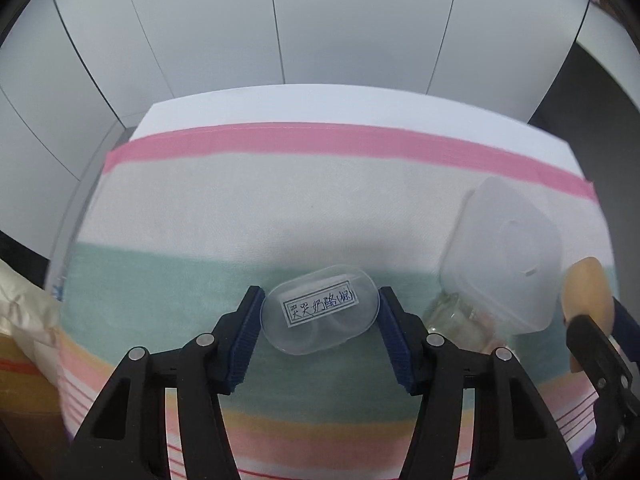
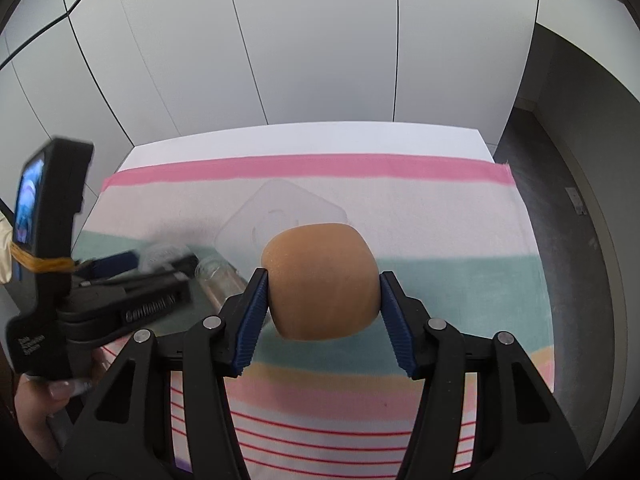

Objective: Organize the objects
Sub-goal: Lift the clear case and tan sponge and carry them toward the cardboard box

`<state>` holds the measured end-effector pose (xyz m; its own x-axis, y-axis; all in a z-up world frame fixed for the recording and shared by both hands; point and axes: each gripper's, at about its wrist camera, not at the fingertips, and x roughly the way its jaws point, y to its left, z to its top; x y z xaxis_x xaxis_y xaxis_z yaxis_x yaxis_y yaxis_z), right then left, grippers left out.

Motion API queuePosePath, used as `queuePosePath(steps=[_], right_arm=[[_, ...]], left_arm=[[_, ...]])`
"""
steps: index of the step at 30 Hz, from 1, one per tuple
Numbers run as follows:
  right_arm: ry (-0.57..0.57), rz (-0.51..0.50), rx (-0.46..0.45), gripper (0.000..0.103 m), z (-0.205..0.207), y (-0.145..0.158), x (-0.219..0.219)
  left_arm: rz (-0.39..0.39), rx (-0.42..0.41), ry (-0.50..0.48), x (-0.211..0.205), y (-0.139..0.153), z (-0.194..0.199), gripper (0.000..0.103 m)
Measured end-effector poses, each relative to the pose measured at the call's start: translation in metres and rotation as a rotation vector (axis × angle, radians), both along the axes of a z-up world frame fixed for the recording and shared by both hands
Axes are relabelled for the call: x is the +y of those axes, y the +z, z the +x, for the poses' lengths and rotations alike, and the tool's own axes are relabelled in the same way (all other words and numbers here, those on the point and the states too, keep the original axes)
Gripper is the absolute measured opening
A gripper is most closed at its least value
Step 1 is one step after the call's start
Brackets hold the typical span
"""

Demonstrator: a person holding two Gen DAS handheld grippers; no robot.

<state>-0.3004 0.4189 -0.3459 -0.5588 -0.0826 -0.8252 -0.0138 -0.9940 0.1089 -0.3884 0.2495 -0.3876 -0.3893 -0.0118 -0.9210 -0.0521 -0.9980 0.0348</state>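
A clear oval plastic case (image 1: 320, 312) with a handwritten label lies on the striped cloth (image 1: 280, 200). My left gripper (image 1: 320, 300) is shut on it, one blue pad against each end. My right gripper (image 2: 322, 284) is shut on a tan, rounded bun-like object (image 2: 324, 280), held above the cloth. That object (image 1: 588, 292) also shows at the right edge of the left wrist view. In the right wrist view the left gripper (image 2: 132, 268) is blurred at the left, and a person's hand (image 2: 36, 404) holds it.
A translucent square lidded container (image 1: 508, 256) sits right of the case, leaning over a clear glass jar (image 1: 452, 316) on its side. The cloth covers a white table (image 1: 320, 104) backed by white wall panels. A cream bag (image 1: 24, 308) is at the left and dark floor (image 2: 560, 220) at the right.
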Motion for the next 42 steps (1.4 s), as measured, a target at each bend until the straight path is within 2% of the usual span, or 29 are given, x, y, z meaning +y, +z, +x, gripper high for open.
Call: queuePosePath(steps=[5,10,15,18,21,30,33,37,42], right_arm=[[-0.008,-0.007,-0.021,0.057,0.004,0.001,0.000],[-0.004,0.013,-0.020,0.057,0.009,0.013,-0.005],[-0.002,0.011,-0.010,0.057,0.014,0.036,-0.011],[-0.008,0.009,0.005,0.057,0.017,0.058,-0.012],[-0.013,0.030,0.041,0.057,0.023,0.086,-0.015],[-0.011,0.066,0.146,0.057,0.047,0.180,-0.026],[-0.014,0.070,0.169,0.057,0.054,0.207,-0.030],[-0.016,0.091,0.211,0.057,0.067,0.235,-0.036],[-0.014,0.091,0.215,0.057,0.081,0.253,-0.043]], left_arm=[[-0.002,0.001,0.003,-0.006,0.009,0.001,0.058],[0.018,-0.013,0.021,-0.010,0.033,0.011,0.058],[0.002,0.029,0.003,-0.010,0.064,0.022,0.058],[0.005,0.047,0.002,-0.010,0.092,0.032,0.058],[-0.018,0.101,0.026,-0.015,0.128,0.043,0.058],[0.021,0.214,0.043,-0.039,0.234,0.069,0.058],[0.009,0.239,0.039,-0.045,0.262,0.080,0.058],[0.014,0.261,0.048,-0.054,0.288,0.098,0.058],[0.043,0.267,0.047,-0.065,0.309,0.116,0.058]])
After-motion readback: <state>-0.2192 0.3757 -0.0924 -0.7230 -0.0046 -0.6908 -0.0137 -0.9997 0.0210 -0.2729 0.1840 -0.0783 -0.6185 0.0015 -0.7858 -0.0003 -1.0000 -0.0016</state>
